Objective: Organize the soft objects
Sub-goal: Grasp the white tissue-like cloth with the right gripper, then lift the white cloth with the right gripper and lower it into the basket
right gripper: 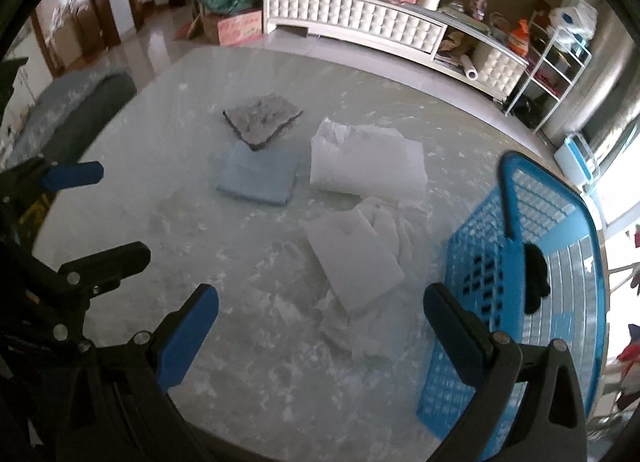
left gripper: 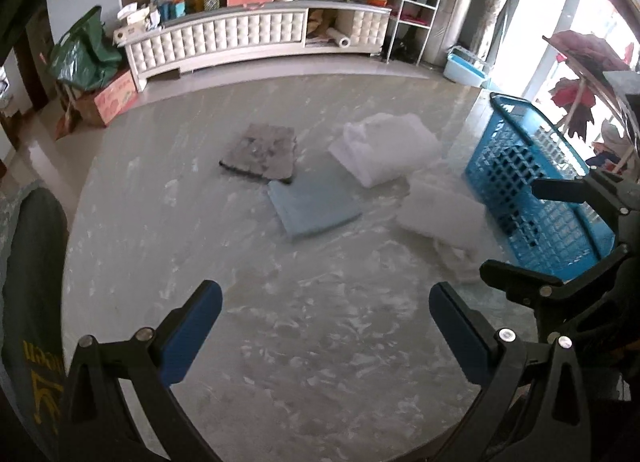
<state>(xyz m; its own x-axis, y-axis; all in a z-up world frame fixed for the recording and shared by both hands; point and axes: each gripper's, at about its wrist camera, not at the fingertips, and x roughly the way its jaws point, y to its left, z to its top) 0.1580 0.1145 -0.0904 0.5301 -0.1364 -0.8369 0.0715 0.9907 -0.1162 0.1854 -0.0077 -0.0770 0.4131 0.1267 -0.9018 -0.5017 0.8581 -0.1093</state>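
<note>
Several folded cloths lie on the round marble table (left gripper: 320,342): a grey patterned one (left gripper: 260,151) (right gripper: 262,119), a light blue one (left gripper: 314,205) (right gripper: 260,177), a large white one (left gripper: 386,147) (right gripper: 370,163), and a nearer white one (left gripper: 440,215) (right gripper: 354,258). A blue plastic basket (left gripper: 532,185) (right gripper: 532,262) stands at the right with a dark item (right gripper: 534,284) inside. My left gripper (left gripper: 326,316) hangs open above bare table. My right gripper (right gripper: 320,320) is open just short of the near white cloth. Each gripper also shows at the edge of the other's view.
Beyond the table stand a white tufted cabinet (left gripper: 256,35) with clutter on top, a wire shelf (left gripper: 416,9), a green bag on a cardboard box (left gripper: 86,57), and a light blue bin (left gripper: 466,69). A dark chair back (right gripper: 92,109) sits at the table's left.
</note>
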